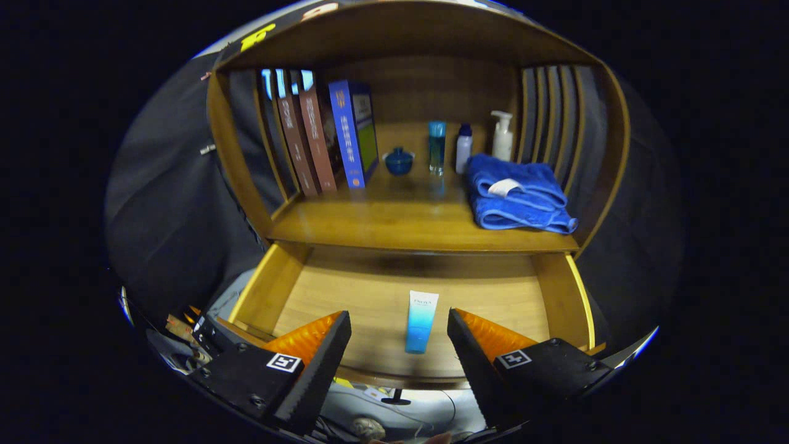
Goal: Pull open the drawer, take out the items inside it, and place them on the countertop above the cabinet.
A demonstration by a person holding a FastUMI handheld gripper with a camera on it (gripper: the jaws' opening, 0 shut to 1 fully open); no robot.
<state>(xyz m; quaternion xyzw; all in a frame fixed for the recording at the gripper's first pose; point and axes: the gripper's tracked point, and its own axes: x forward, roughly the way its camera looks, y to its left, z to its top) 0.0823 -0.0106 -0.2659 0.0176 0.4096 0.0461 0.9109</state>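
Observation:
The wooden drawer (265, 290) stands pulled out below the countertop (394, 225) of the cabinet. A blue-and-white tube (421, 322) lies flat on the drawer floor, its cap end toward me. My gripper (399, 330) is open and hovers above the drawer's front part, with the tube lying below the gap between the fingers and nearer the right one. Nothing is held.
On the countertop stand several books (320, 139) at the left, a small blue lidded bowl (399, 161), a blue bottle (437, 146), a white bottle (463, 148) and a pump bottle (502, 135). A folded blue towel (515, 194) lies at the right.

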